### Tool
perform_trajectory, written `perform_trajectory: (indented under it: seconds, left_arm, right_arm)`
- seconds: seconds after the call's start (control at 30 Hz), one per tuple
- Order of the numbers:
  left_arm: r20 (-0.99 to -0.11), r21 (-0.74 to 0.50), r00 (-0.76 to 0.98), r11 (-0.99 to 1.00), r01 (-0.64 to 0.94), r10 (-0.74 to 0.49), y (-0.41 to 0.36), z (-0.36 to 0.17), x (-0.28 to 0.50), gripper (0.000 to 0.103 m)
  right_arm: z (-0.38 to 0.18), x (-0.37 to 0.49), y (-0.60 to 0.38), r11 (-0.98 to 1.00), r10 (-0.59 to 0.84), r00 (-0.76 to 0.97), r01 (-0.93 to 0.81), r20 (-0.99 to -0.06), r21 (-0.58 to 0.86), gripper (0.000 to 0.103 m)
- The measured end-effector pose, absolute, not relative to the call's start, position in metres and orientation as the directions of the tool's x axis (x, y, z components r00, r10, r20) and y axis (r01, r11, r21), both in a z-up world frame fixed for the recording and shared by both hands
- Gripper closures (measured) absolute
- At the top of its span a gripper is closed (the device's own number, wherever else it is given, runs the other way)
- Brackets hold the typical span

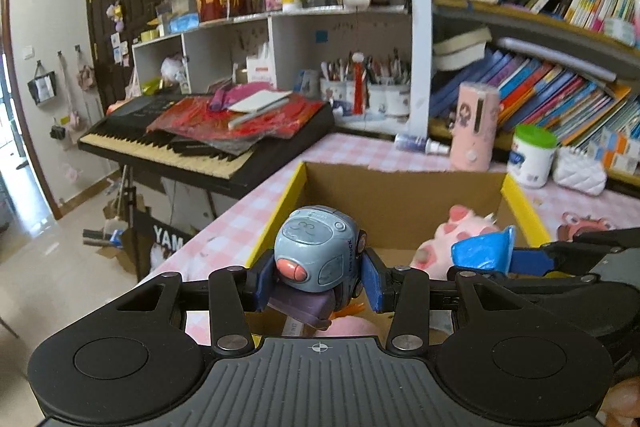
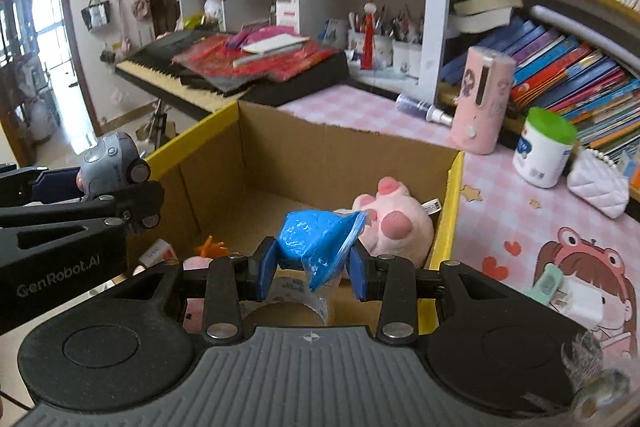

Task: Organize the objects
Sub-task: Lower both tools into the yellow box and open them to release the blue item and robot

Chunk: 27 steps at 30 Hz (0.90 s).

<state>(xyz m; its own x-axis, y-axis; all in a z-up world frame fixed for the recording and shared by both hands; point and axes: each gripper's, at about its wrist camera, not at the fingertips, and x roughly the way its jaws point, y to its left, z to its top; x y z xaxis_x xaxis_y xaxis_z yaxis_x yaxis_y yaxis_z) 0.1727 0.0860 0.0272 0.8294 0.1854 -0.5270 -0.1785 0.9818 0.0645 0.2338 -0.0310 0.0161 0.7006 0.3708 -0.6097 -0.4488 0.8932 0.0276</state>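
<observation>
My left gripper point(image 1: 318, 285) is shut on a grey toy truck point(image 1: 318, 251) with a pink nose, held above the near left corner of an open cardboard box point(image 1: 400, 195). The truck point(image 2: 110, 163) and the left gripper also show at the left edge of the right wrist view. My right gripper point(image 2: 312, 277) is shut on a crinkled blue packet point(image 2: 316, 243), held over the box point(image 2: 320, 155). The blue packet point(image 1: 484, 253) appears at the right in the left wrist view. A pink plush toy point(image 2: 394, 223) lies in the box's right corner.
The box stands on a pink checked tablecloth point(image 2: 516, 215). Behind it are a pink cylinder point(image 2: 482, 99), a green-lidded white jar point(image 2: 544, 147), a spray bottle point(image 2: 424, 109) and a white quilted purse point(image 2: 598, 185). A keyboard point(image 1: 192, 143) piled with red papers sits left; bookshelves point(image 1: 560, 87) fill the right.
</observation>
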Motion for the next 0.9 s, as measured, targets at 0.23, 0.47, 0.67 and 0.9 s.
perform_trajectory:
  seconds: [0.23,0.47,0.67,0.9]
  left_arm:
    - [-0.589,0.093,0.78,0.977,-0.194,0.211,0.083,0.012,0.188,0.06]
    - [-0.613,0.101,0.755,0.97,-0.22,0.235,0.085,0.006,0.197,0.06]
    - [-0.632,0.111,0.733,0.965,-0.236,0.252,0.085,0.001,0.202,0.06]
    - [-0.64,0.125,0.724,0.965,-0.233,0.257,0.082,-0.003,0.205,0.06]
  right_arm:
    - [0.003,0.25,-0.024,0.873,0.387,0.655,-0.487,-0.65,0.028,0.068]
    - [-0.006,0.257,-0.02,0.851,0.396,0.623,-0.525,-0.675,0.015,0.068]
    - [-0.006,0.261,-0.019,0.829,0.42,0.602,-0.559,-0.679,0.016,0.068]
    - [-0.006,0.269,-0.019,0.818,0.421,0.587,-0.576,-0.692,0.01,0.067]
